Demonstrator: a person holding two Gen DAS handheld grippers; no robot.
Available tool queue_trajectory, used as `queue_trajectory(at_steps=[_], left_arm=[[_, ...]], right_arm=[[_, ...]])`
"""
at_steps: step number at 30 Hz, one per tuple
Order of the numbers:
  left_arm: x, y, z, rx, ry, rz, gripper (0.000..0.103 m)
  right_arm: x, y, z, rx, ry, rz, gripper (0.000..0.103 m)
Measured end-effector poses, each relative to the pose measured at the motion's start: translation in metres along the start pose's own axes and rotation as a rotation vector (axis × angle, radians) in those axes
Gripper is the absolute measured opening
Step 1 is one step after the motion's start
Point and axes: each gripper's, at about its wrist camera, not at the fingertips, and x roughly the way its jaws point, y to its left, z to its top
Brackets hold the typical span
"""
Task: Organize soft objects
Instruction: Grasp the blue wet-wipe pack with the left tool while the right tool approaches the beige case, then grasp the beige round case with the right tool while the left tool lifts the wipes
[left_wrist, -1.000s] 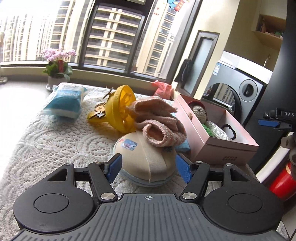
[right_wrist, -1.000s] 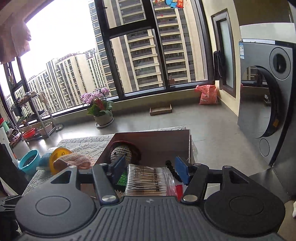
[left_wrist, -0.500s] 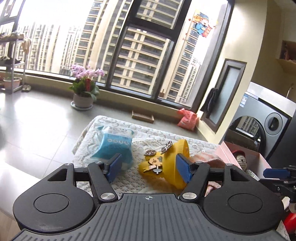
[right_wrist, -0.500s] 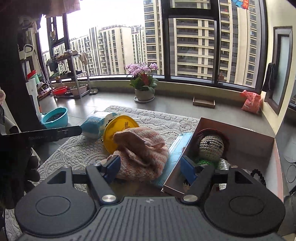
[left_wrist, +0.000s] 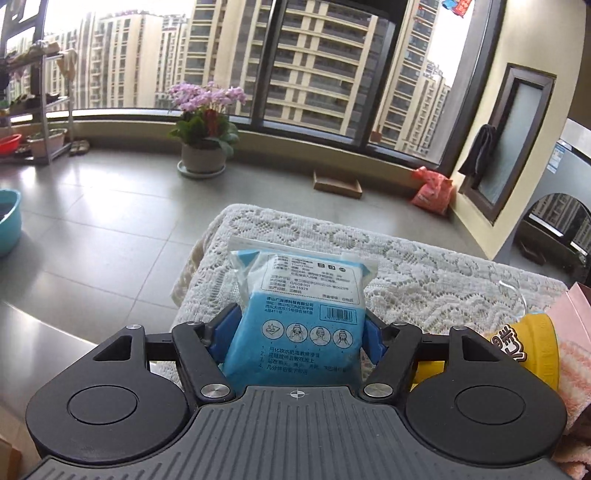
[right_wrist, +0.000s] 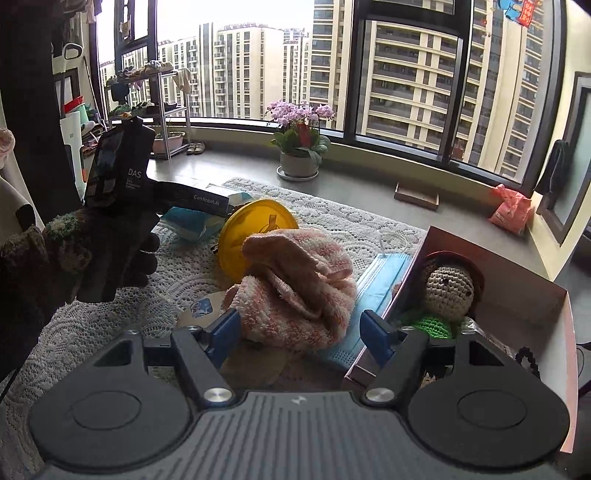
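My left gripper (left_wrist: 297, 328) is open, its jaws on either side of a blue soft packet (left_wrist: 295, 317) lying on the lace-covered table (left_wrist: 424, 269); contact is not clear. My right gripper (right_wrist: 299, 328) is open and empty, its jaws on either side of a pink towel (right_wrist: 295, 288) heaped beside a yellow plastic lid (right_wrist: 255, 229). A blue face mask (right_wrist: 373, 284) lies between the towel and the pink box (right_wrist: 546, 332), which holds a crocheted doll (right_wrist: 447, 288). The left gripper also shows in the right wrist view (right_wrist: 207, 199) over the blue packet (right_wrist: 188, 221).
A beige round pad (right_wrist: 199, 314) lies under the towel. The yellow lid (left_wrist: 517, 350) and towel edge (left_wrist: 576, 369) sit right of the left gripper. A flower pot (right_wrist: 299, 147), a cardboard piece (right_wrist: 415, 192) and a pink bag (right_wrist: 513, 210) stand on the floor beyond the table.
The left gripper has swung from the beige pad to the far left and now straddles the blue packet. The right gripper has moved from over the box to the pink towel.
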Motion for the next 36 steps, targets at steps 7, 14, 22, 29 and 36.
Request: queue_trajectory(at_steps=[7,14,22,29,36], left_arm=[[-0.075,0.007,-0.042,0.008,-0.019,-0.188,0.061],[-0.151,0.019,-0.114,-0.073,-0.057,-0.3,0.061],[-0.151,0.036,-0.134,-0.209,-0.09,-0.279,0.061],[-0.149,0.029,-0.132,-0.171,-0.093,-0.265,0.061],[-0.148,0.028,-0.132,-0.174,-0.094,-0.265,0.061]], right_arm=[[0.01,0.008,0.006,0.015,0.038,0.028,0.073],[0.018,0.03,-0.019,0.073,0.083,0.105,0.086],[0.058,0.021,-0.032,0.378,0.032,0.044,0.1],[0.077,0.014,-0.043,0.429,-0.045,0.135,0.102],[0.075,0.03,-0.037,0.263,-0.006,0.085,0.103]])
